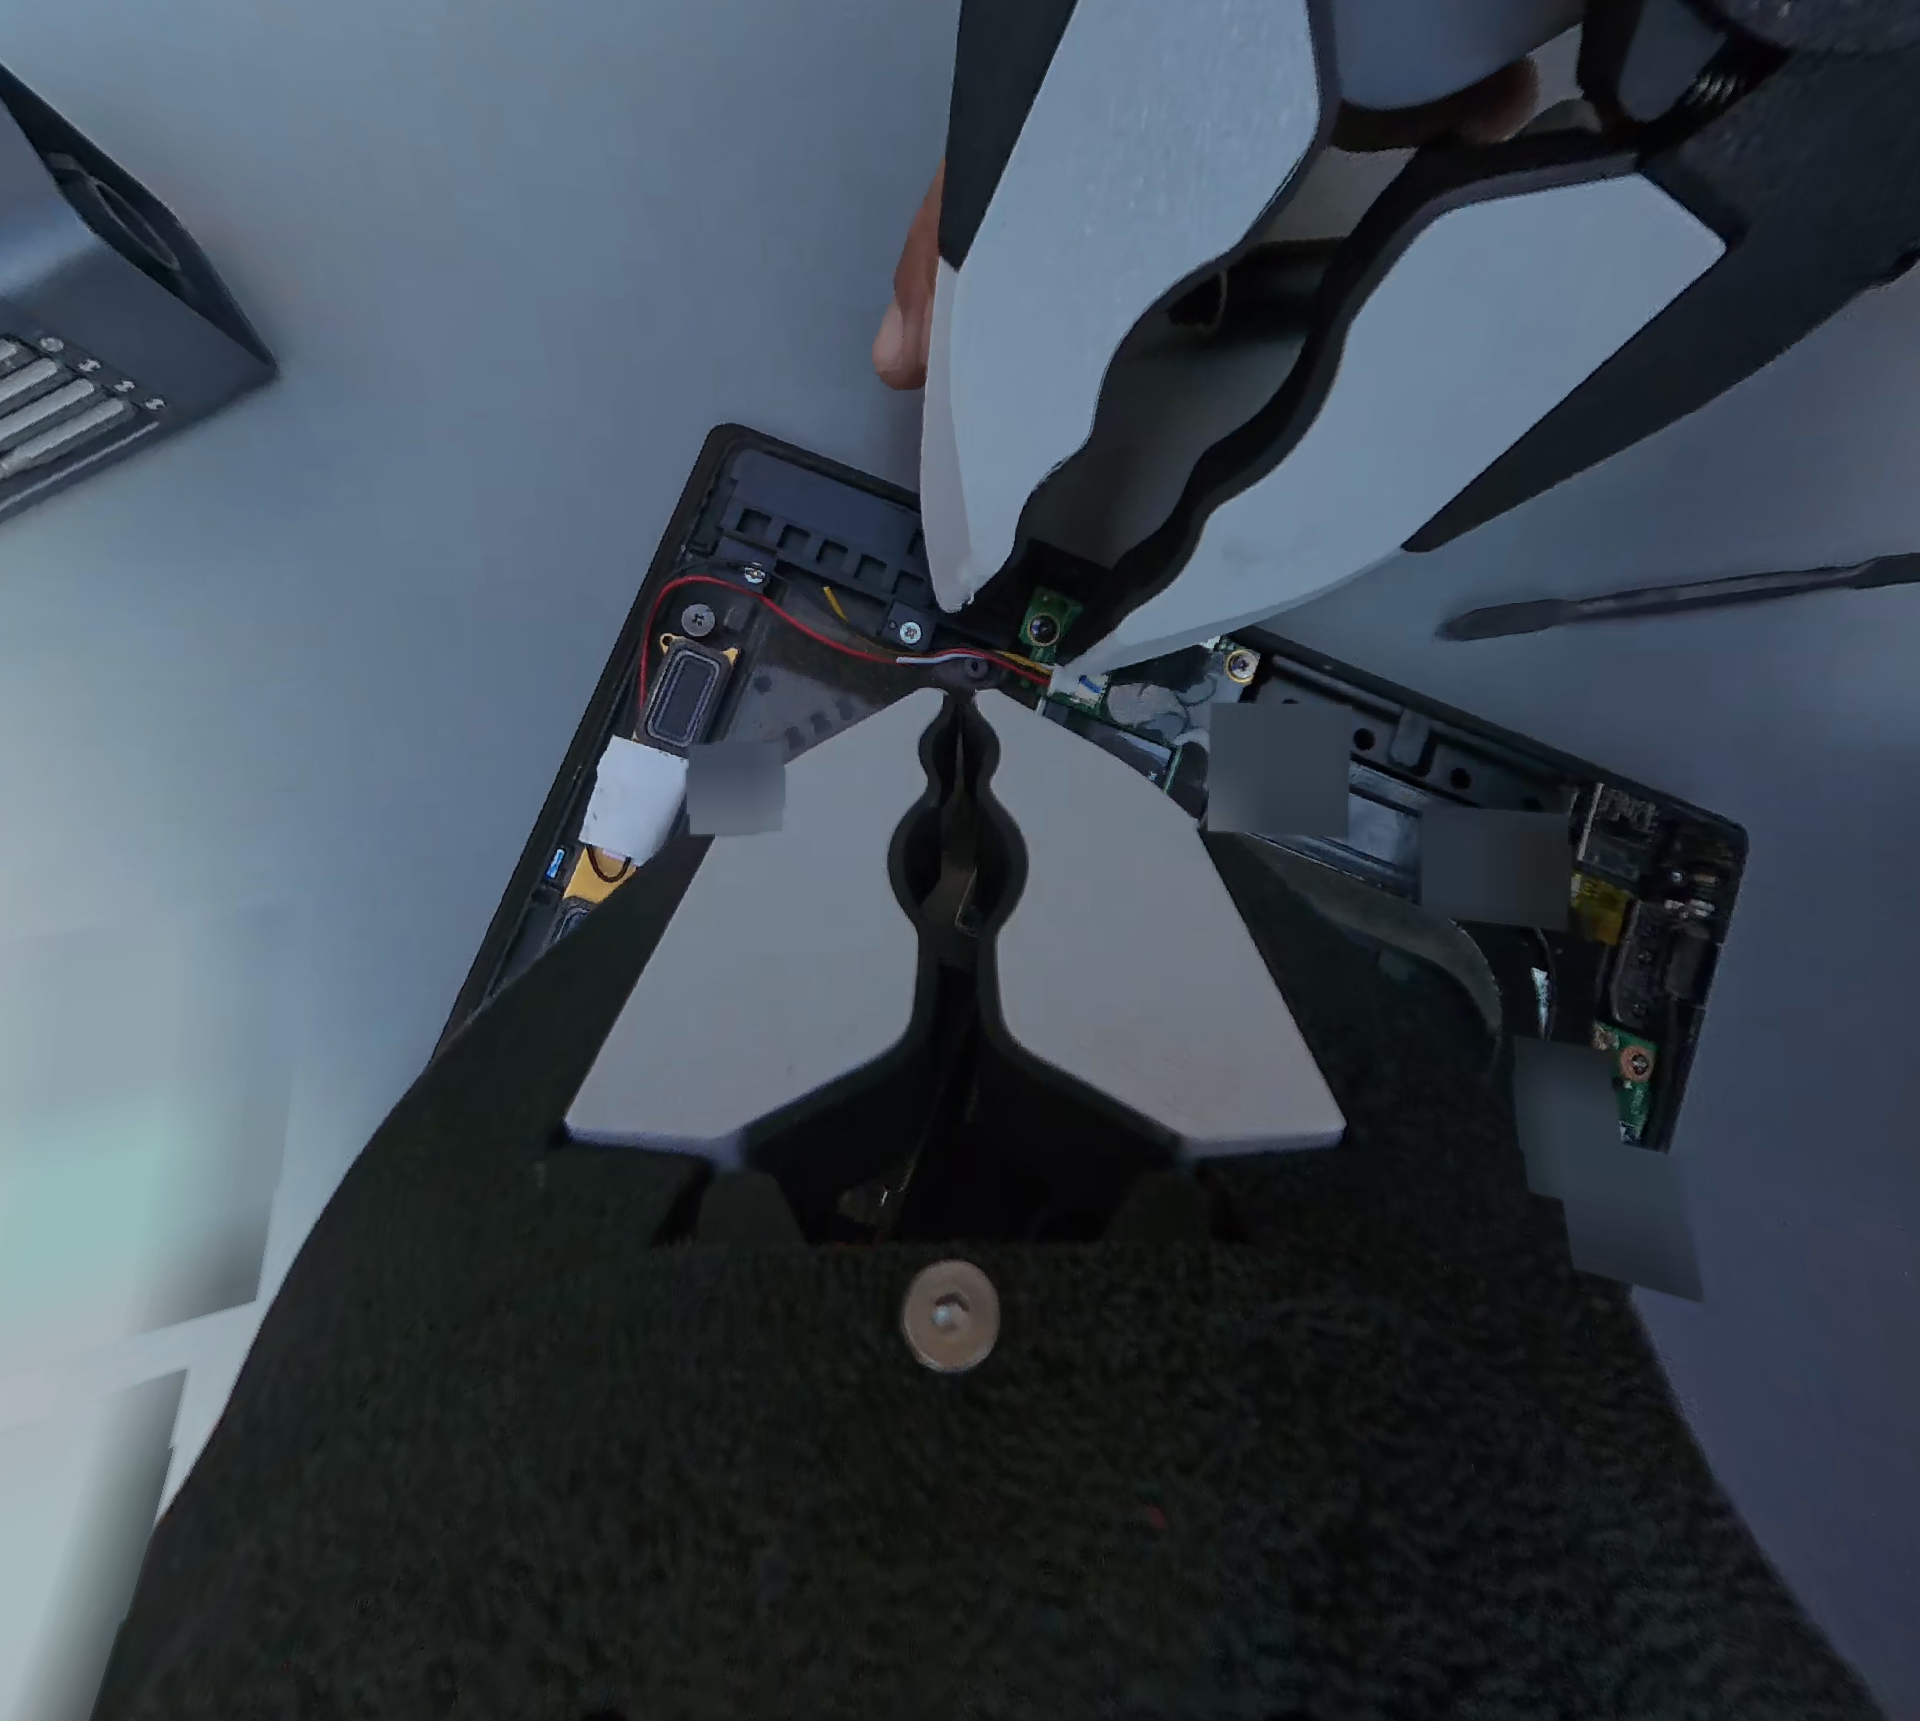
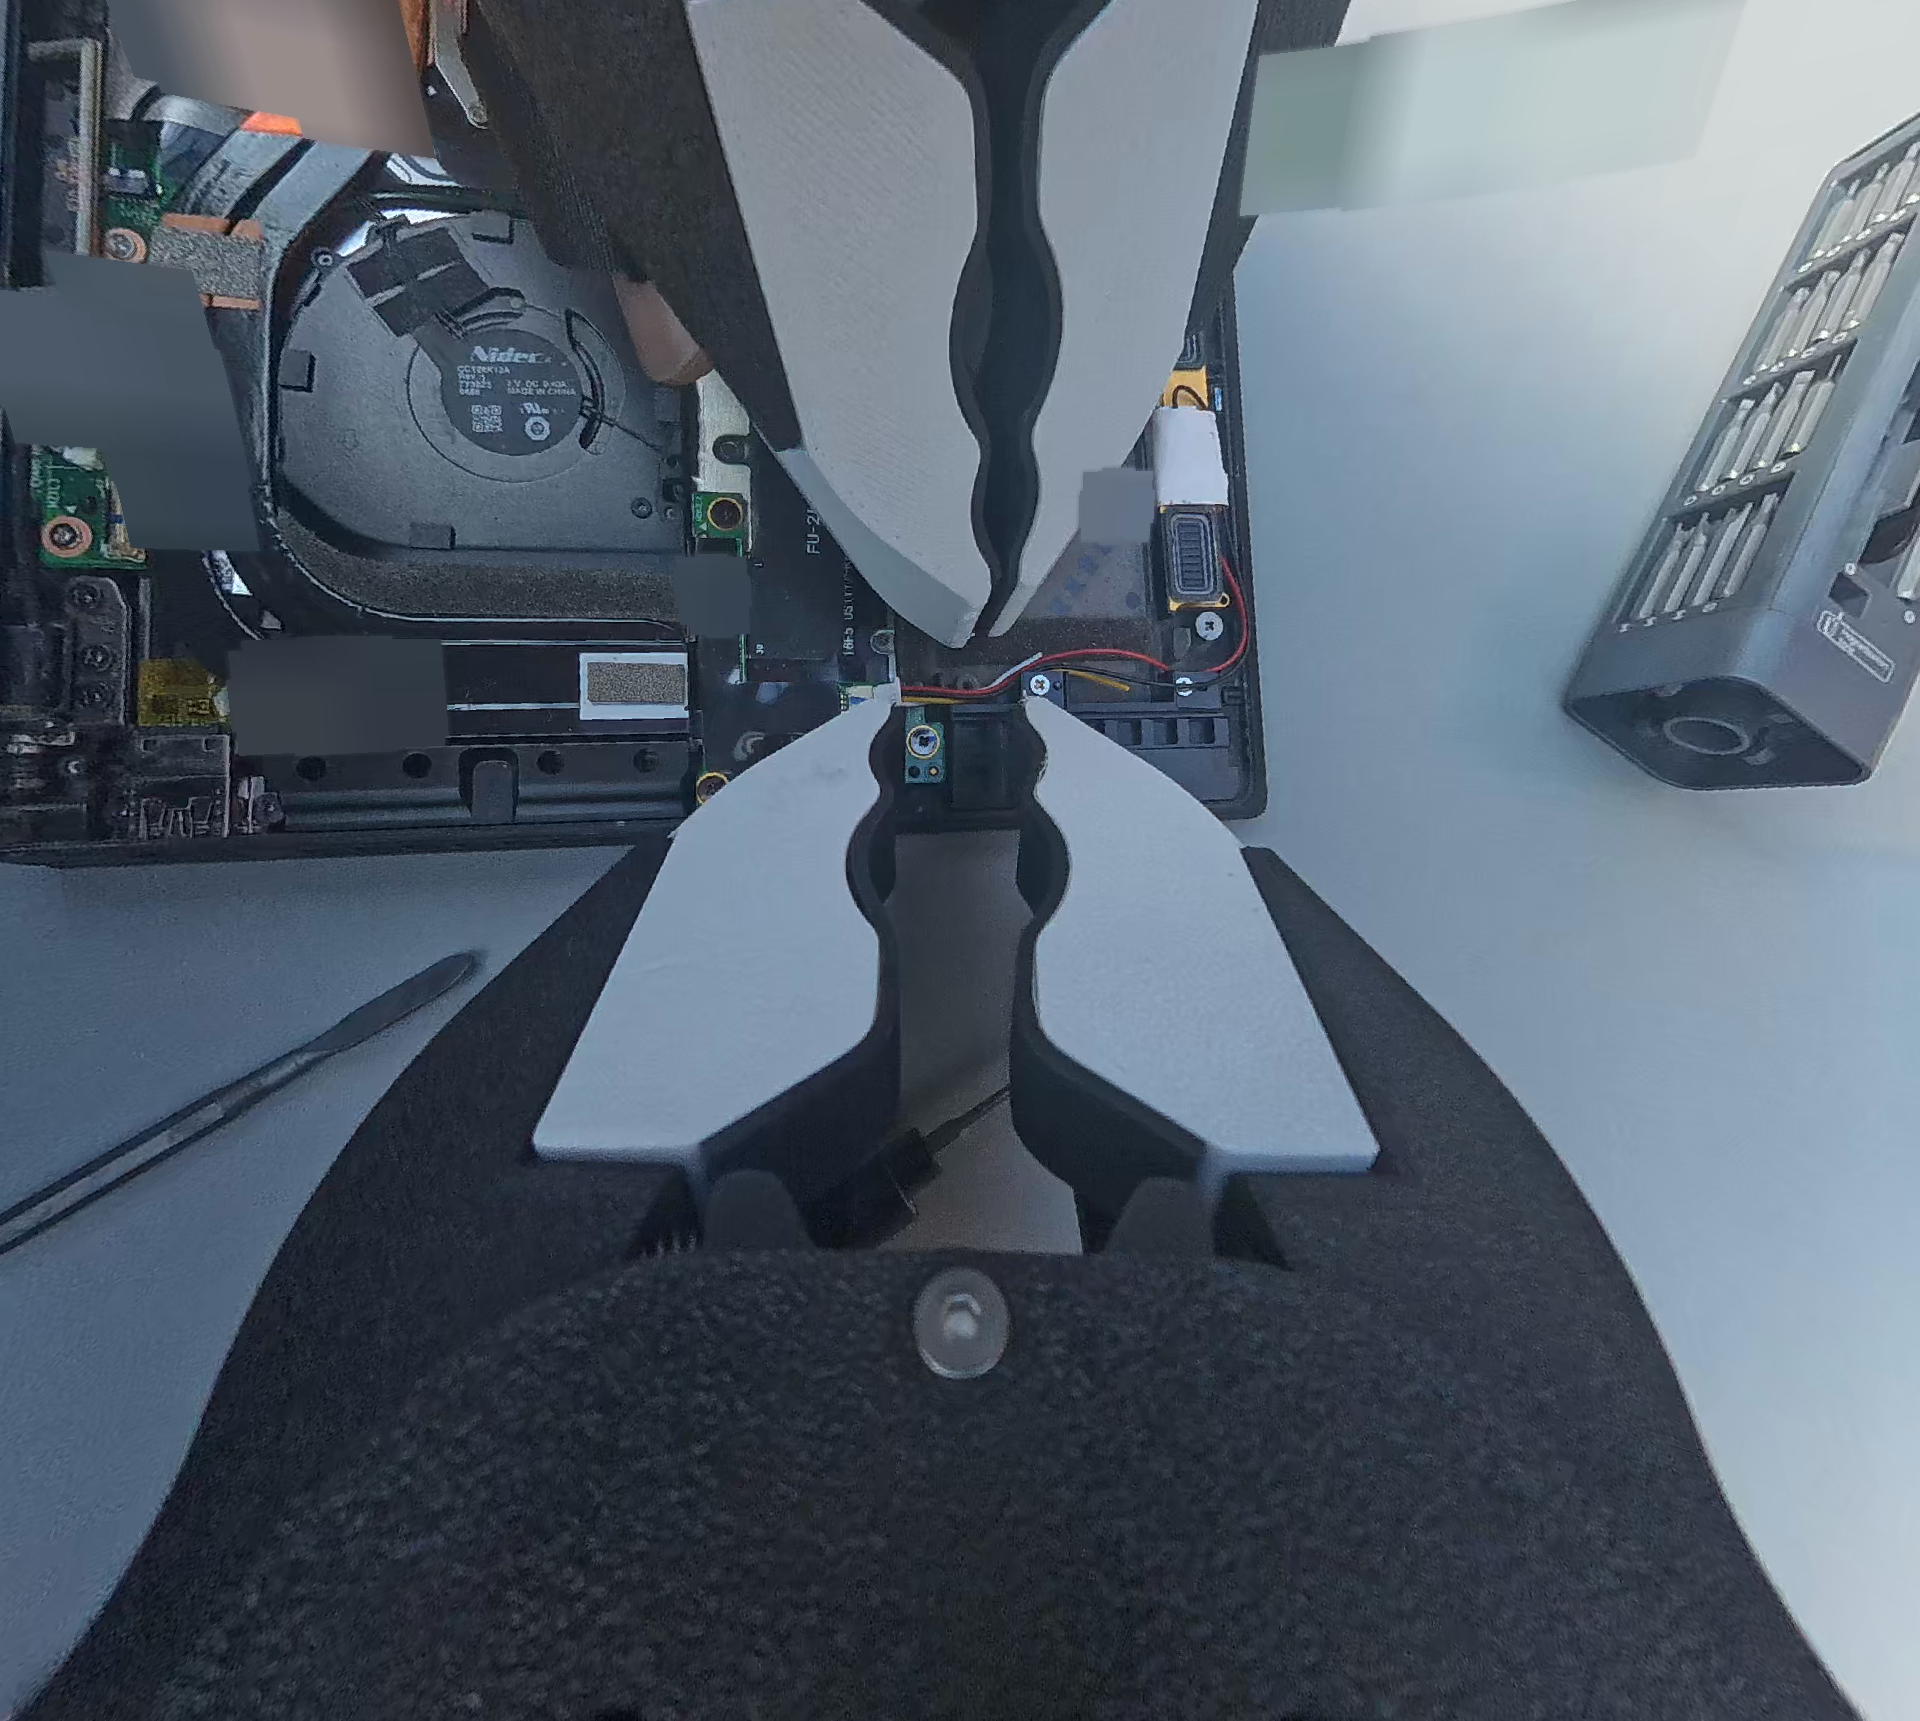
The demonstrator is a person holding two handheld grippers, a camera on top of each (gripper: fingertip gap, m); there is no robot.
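A: What lies on the pale counter (image 2: 1455,528)?
B: An opened laptop chassis (image 2: 343,798), its round fan (image 2: 468,424) exposed. A grey bit case (image 2: 1766,528) sits well to one side, a slim black pry tool (image 2: 239,1100) to the other.

A: And the two tools?
B: They meet tip to tip over a red-and-black wire (image 2: 1101,658) near a small speaker (image 2: 1195,559). The left gripper (image 1: 956,700) has its jaws together, just above the wire. The right gripper (image 2: 961,700) has jaws apart, one tip touching the wire's white connector (image 2: 885,689).
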